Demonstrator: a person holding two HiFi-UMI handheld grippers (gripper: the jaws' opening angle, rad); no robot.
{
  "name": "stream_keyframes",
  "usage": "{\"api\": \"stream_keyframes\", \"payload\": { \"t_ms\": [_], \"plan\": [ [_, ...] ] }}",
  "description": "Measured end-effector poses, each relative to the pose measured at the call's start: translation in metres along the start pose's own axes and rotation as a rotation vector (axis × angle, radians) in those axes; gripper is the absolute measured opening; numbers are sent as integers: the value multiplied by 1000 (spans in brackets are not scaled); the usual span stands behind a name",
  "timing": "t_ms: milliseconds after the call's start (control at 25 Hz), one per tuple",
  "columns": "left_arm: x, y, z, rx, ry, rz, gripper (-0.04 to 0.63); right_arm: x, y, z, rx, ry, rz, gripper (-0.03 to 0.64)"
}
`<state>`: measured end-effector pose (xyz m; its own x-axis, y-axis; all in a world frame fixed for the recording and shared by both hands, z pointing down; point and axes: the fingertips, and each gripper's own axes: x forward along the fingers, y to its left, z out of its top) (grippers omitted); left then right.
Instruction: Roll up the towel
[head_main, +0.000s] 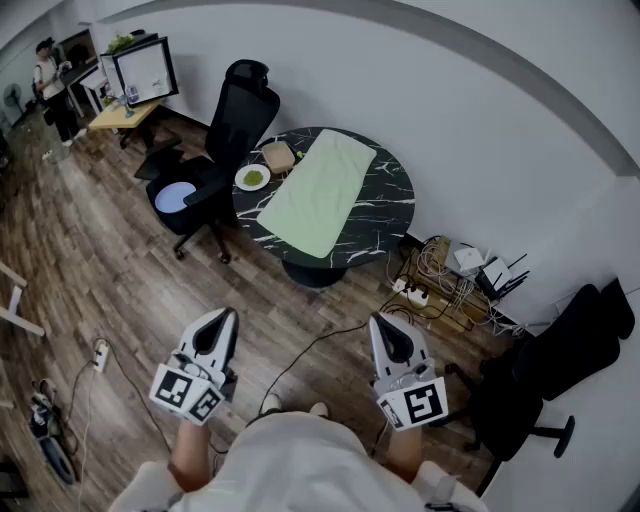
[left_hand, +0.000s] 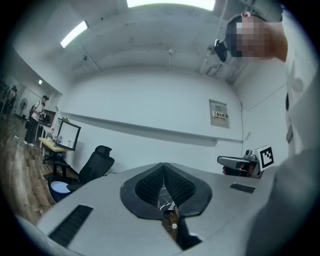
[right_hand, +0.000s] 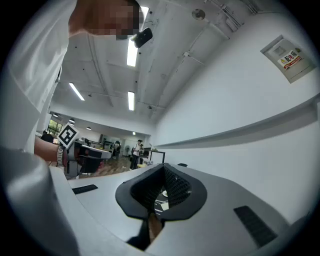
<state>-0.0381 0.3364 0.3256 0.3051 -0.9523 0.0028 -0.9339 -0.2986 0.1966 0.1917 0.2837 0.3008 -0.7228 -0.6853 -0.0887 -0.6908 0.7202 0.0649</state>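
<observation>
Pale green towel (head_main: 322, 192) lies unrolled on the dark marble worktop (head_main: 395, 205), far ahead, long axis near-to-far. Both the left hand-held gripper (head_main: 222, 320) and right hand-held gripper (head_main: 386, 328) have jaws together, empty, well apart from it; neither clearly nearer.

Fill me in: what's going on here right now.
A person stands a way off from the round black table, holding a left gripper and a right gripper, both shut and empty. The pale green towel lies spread flat on the table, not yet rolled, with neither gripper near it. A small plate sits beside it.
</observation>
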Motion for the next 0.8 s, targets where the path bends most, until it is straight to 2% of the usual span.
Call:
{"api": "stream_keyframes", "payload": {
  "t_ms": [240,440,600,800],
  "plan": [
    [-2,-14,-2,38,8,-22,2,-10,2,2,-34,5,11,-9],
    [-6,-33,5,85,-11,-103,2,-9,8,-1,-23,7,33,-9],
    [-11,-33,6,118,-8,-81,2,-8,19,1,-39,8,62,-9],
    [-17,-29,3,107,-6,-56,2,-11,21,-2,-38,7,74,-9]
  ]
}}
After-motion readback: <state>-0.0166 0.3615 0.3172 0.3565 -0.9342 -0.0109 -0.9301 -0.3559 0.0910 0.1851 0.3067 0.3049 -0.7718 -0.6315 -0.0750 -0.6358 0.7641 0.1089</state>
